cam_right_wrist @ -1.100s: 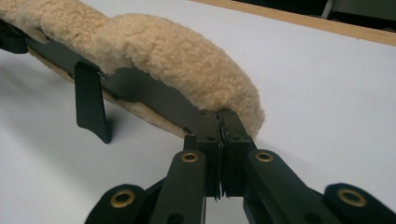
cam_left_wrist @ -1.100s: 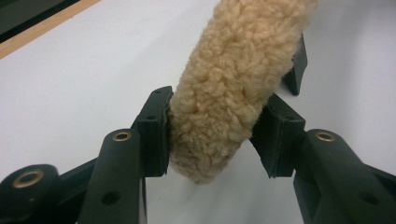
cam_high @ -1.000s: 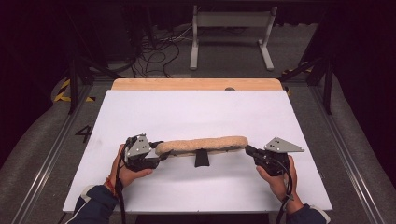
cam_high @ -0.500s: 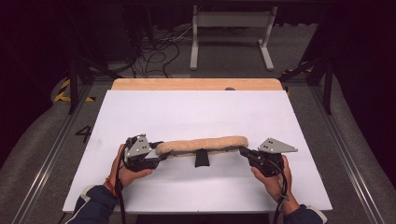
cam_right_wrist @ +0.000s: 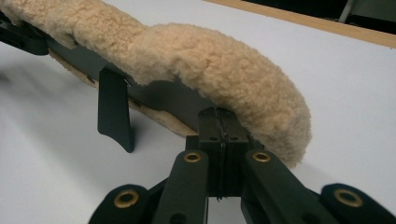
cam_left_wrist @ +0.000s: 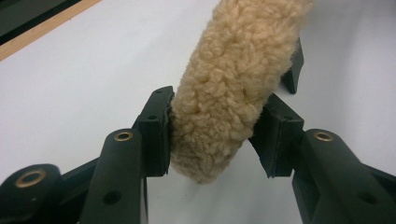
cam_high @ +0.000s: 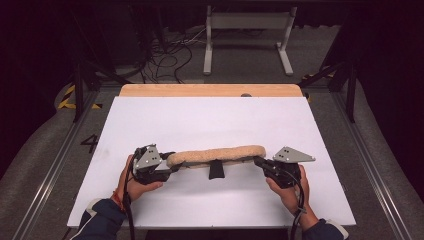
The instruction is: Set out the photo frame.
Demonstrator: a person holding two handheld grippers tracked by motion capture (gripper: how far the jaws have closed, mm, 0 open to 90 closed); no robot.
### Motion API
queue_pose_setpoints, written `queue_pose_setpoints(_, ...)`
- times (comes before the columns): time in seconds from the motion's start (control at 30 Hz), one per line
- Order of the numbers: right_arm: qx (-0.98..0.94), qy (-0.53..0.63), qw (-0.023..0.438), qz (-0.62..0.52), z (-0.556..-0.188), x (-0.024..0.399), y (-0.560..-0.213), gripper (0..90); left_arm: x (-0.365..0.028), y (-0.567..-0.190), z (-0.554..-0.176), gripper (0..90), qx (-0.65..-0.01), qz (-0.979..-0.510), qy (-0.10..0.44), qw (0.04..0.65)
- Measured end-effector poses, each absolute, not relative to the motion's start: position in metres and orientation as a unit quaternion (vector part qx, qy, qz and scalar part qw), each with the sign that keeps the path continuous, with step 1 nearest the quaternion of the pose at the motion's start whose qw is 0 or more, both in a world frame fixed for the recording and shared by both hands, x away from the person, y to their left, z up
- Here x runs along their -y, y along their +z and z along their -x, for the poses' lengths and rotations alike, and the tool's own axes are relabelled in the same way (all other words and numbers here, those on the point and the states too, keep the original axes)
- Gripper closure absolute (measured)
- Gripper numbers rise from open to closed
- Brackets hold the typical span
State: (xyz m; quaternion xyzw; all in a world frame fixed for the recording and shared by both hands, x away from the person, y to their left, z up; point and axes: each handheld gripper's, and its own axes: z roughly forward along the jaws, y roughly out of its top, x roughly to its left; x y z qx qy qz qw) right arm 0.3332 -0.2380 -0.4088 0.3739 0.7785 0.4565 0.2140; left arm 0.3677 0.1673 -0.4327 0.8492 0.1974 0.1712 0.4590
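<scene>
– What is that long thing?
– A fleece pad [cam_high: 216, 154], tan and curly, with a dark strip beneath and a short black tab [cam_high: 216, 170] hanging from its middle.
– How does it lie?
– Stretched level, crosswise over the near part of the white table [cam_high: 210, 120], slightly arched, its ends rounded.

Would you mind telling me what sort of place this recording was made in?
Probably a lab or recording studio, not a home: a white-topped table stands on dark carpet, loose cables lie on the floor behind it, and black surroundings frame a metal stand.
</scene>
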Motion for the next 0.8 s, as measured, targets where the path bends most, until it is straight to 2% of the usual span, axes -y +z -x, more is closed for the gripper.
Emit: queue_pose_setpoints(0.8, -0.774, 0.449, 0.218, -0.390, -0.347, 0.238, -0.412, 90.0, -0.168, -0.432, -0.358, 59.3, -0.179, -0.857, 0.169, 0.454)
